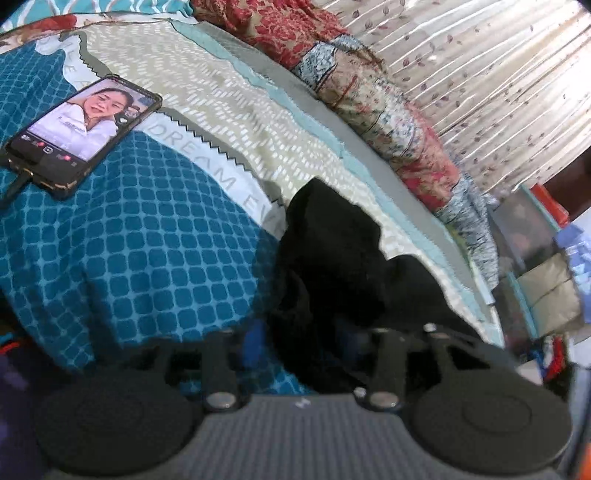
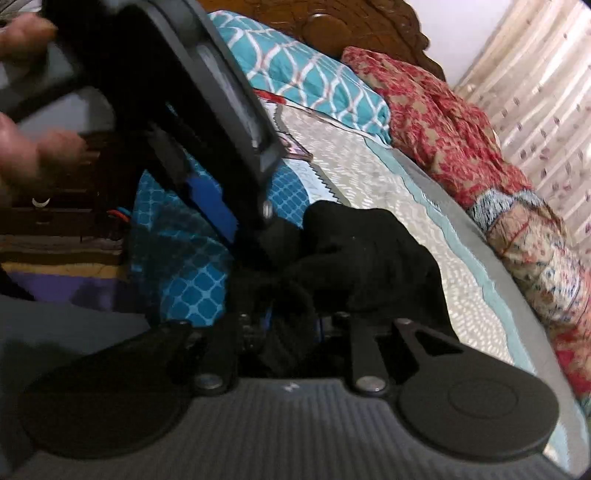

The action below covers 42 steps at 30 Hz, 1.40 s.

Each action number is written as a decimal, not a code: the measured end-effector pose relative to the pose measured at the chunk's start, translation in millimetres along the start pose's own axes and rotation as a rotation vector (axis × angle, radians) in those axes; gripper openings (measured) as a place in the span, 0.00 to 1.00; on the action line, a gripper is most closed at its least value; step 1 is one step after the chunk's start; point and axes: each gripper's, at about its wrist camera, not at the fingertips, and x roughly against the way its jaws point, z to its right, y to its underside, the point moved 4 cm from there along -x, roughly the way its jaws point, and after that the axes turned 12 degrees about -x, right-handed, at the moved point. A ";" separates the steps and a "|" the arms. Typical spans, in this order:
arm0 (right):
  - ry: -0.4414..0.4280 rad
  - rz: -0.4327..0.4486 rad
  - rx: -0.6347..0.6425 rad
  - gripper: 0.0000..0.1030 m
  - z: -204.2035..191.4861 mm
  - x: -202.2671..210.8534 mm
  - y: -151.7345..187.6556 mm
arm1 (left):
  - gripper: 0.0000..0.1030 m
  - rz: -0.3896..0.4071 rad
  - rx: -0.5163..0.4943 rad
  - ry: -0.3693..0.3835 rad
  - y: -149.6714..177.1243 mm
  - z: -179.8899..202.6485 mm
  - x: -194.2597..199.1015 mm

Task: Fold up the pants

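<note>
Black pants (image 1: pixel 343 254) lie crumpled in a heap on the patterned bedspread (image 1: pixel 147 240). My left gripper (image 1: pixel 301 332) is open at the heap's near edge, with dark cloth lying between its fingers and against the right one. The right wrist view shows the same pants (image 2: pixel 362 251) with my right gripper (image 2: pixel 293 325) pushed into their near side. Its jaws stand narrowly apart with bunched cloth filling the gap; whether the pads press on it is unclear. The left gripper (image 2: pixel 251 232) comes in from the upper left, held by a hand (image 2: pixel 26 155), its tips at the pants.
A phone (image 1: pixel 81 133) with a lit screen and a cable lies on the bedspread at the left. Red and floral bedding (image 1: pixel 388 110) is piled along the far side below a curtain (image 1: pixel 498 74). A teal pillow (image 2: pixel 306 77) leans on the wooden headboard (image 2: pixel 351 26).
</note>
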 end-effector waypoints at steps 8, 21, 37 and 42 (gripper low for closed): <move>-0.008 0.024 -0.255 0.57 36.0 31.6 -2.4 | 0.98 0.095 -0.020 -0.091 -64.3 -11.6 12.1; -0.005 -0.086 -0.729 0.51 72.5 50.4 48.6 | 0.13 -0.068 -0.238 0.024 -98.7 31.4 -102.3; -0.091 -0.091 -0.611 0.62 17.2 31.6 20.1 | 0.60 0.103 -0.082 -0.194 -80.9 0.0 -49.4; -0.054 0.007 -0.725 0.63 44.9 59.1 15.6 | 0.60 0.162 -0.048 -0.168 -81.1 6.0 -5.2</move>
